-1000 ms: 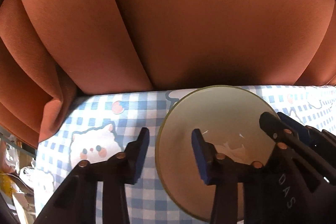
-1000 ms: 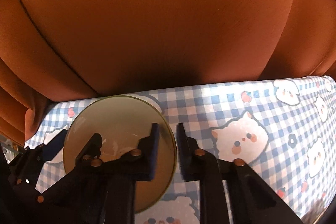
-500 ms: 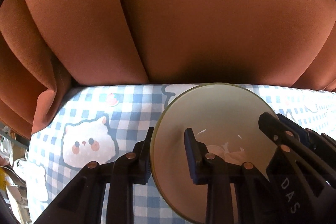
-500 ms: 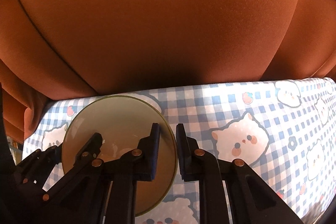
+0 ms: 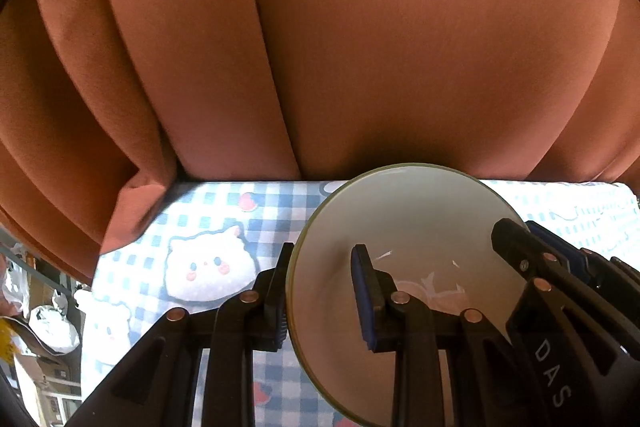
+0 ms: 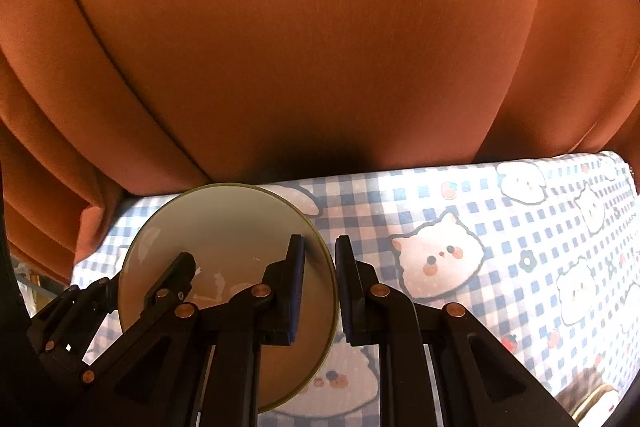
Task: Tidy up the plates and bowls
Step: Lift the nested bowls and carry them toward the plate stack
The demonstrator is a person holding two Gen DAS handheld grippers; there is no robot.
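Observation:
A cream bowl (image 5: 400, 219) with a greenish rim hangs a little above the checked tablecloth (image 5: 208, 211), held from both sides. My left gripper (image 5: 320, 297) is shut on its left rim, one finger inside the bowl and one outside. In the right wrist view the same bowl (image 6: 224, 227) sits lower left, and my right gripper (image 6: 321, 281) is shut on its right rim. Each gripper also shows in the other's view, the right gripper (image 5: 520, 233) at the bowl's far side and the left gripper (image 6: 176, 267) likewise. The bowl's inside holds nothing but faint marks.
An orange curtain (image 6: 320, 47) hangs close behind the table's far edge. The blue-and-white cloth (image 6: 520, 227) with cat pictures stretches to the right. Clutter and bags (image 5: 48, 323) lie beyond the table's left edge. A dark object (image 6: 588, 387) sits at the near right.
The left gripper's jaws closed onto the bowl's left rim. Both grippers then rose with the bowl, and the tablecloth dropped farther away beneath it.

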